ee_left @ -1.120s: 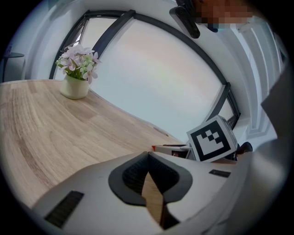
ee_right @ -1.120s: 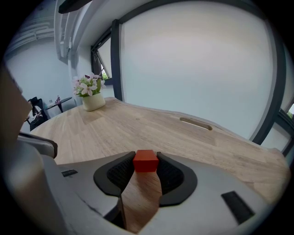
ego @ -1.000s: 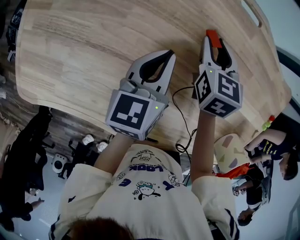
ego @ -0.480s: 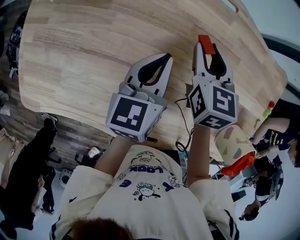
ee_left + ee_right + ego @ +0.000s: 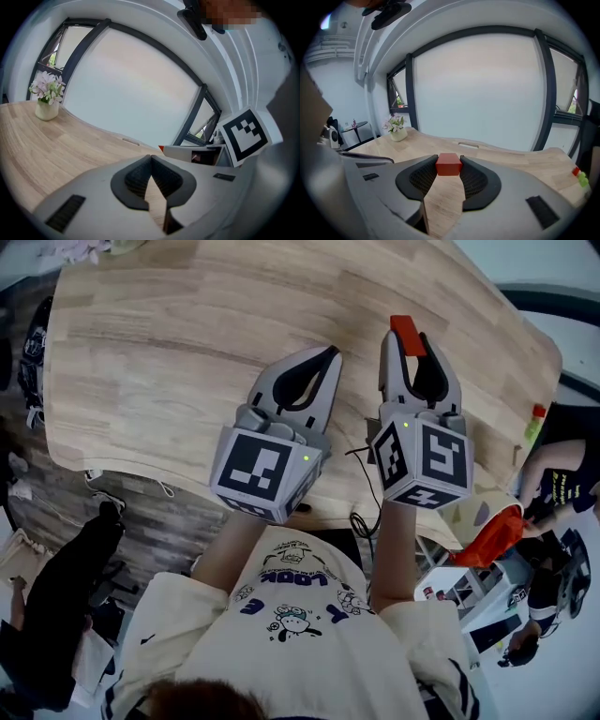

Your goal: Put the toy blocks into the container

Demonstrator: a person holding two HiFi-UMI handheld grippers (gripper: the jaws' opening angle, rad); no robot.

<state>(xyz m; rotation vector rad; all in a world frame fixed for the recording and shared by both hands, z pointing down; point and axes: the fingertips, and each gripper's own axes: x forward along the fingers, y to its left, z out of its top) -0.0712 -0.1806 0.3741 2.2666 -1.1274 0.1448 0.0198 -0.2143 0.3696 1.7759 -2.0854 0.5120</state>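
Pinching the red toy block (image 5: 449, 164) at its extreme tips, the right claw (image 5: 410, 337) has 1 dark ribbed pad pressed against each side face of the block. The block sits at the front end of the jaws, with its top face about level with the upper edges of the pads. Behind the block the throat of the jaws is open, and bench (image 5: 159, 352) wood is visible through the gap. In the head view the block shows as a red piece at the tip of the right claw, over the bench. The left claw (image 5: 150, 158) is just beside the right claw and points the same way. Its 2 jaws are pressed together at the tips with nothing between them. A vase of flowers (image 5: 397, 130) stands on the bench, well apart from both claws.
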